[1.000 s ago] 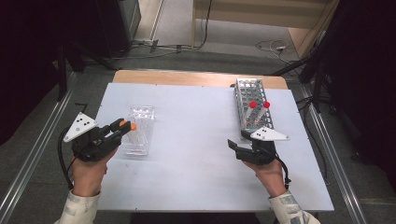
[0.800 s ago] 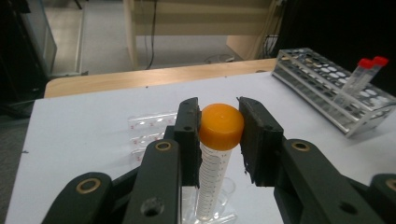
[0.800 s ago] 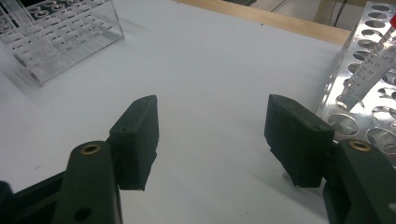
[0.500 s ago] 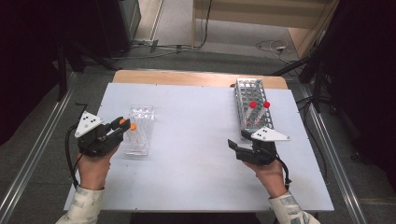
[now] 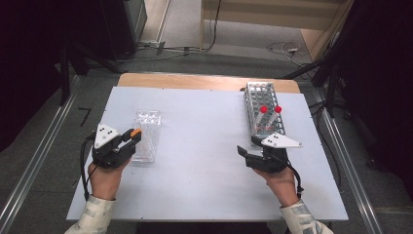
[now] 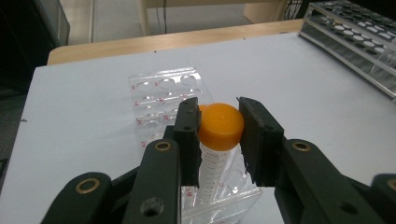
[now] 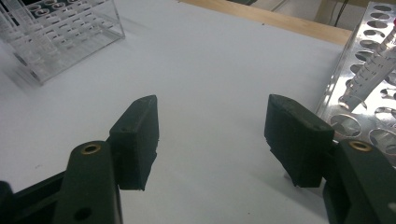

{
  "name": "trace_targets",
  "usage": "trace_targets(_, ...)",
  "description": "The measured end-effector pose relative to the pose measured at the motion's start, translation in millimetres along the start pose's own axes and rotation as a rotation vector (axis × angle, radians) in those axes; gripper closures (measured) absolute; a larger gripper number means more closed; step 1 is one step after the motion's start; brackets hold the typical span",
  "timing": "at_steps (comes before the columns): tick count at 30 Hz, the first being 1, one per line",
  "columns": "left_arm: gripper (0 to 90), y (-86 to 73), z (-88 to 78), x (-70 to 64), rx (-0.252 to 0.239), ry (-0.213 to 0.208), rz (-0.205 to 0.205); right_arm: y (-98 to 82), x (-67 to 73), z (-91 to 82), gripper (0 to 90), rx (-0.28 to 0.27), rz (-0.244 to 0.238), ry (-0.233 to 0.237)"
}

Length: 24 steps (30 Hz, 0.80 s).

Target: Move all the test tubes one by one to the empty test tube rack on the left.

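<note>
On the pale grey tabletop (image 5: 204, 146), your left gripper (image 5: 130, 139) sits at the near-left side, over the near end of the clear plastic tube rack (image 5: 146, 127). Jaws clamped on the orange screw cap of a clear graduated tube (image 6: 215, 140); the left gripper view has both pads pressed against the cap's sides, tube body running down between them toward the rack. Tube looks roughly upright, lower end lost among the rack's clear walls — cannot tell whether it is seated in a well. Rest of that rack's wells in sight look unoccupied.

Your right gripper (image 5: 253, 152) rests low at the near-right side, jaws wide apart, nothing between them but bare table. Right gripper view: pads (image 7: 140, 135) well separated, surface plain beneath. Just beside the right-hand pad, the metal perforated tube rack (image 7: 373, 93), with one clear graduated tube (image 7: 373, 70) leaning in it.

High view: metal rack lies lengthwise along the far-right side of the table, just beyond your right gripper. Two red-capped tubes (image 5: 270, 109) stand side by side near its middle. Racks well apart, open table between. Wooden edge strip (image 5: 204, 82) along the far side of the table
</note>
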<state>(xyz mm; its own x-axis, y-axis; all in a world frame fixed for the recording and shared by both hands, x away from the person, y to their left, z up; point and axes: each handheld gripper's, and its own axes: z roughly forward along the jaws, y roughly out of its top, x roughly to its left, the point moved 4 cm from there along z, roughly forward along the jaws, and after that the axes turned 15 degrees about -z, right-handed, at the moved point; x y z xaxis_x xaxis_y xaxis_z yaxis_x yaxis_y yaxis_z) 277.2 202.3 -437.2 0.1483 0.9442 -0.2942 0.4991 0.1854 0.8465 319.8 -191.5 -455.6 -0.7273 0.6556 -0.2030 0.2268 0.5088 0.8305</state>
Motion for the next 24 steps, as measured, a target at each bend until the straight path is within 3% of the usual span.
trace_targets(8,67.5,-5.2,2.7,0.3,0.026,0.010,-0.002,-3.0,-2.1,2.6,33.6,0.012,0.000,-0.003)
trace_targets(14,63.5,-3.4,0.2,-1.8,0.016,0.003,-0.011,-2.8,-2.5,1.2,33.6,0.008,0.004,-0.007)
trace_targets(18,57.1,-2.3,-1.7,-2.1,0.006,-0.009,-0.029,-2.5,-5.9,-0.3,33.6,0.002,0.012,-0.025)
trace_targets(24,37.3,0.2,-0.9,-2.1,-0.009,-0.032,-0.086,-5.8,-19.3,-2.4,33.6,0.004,0.040,-0.071)
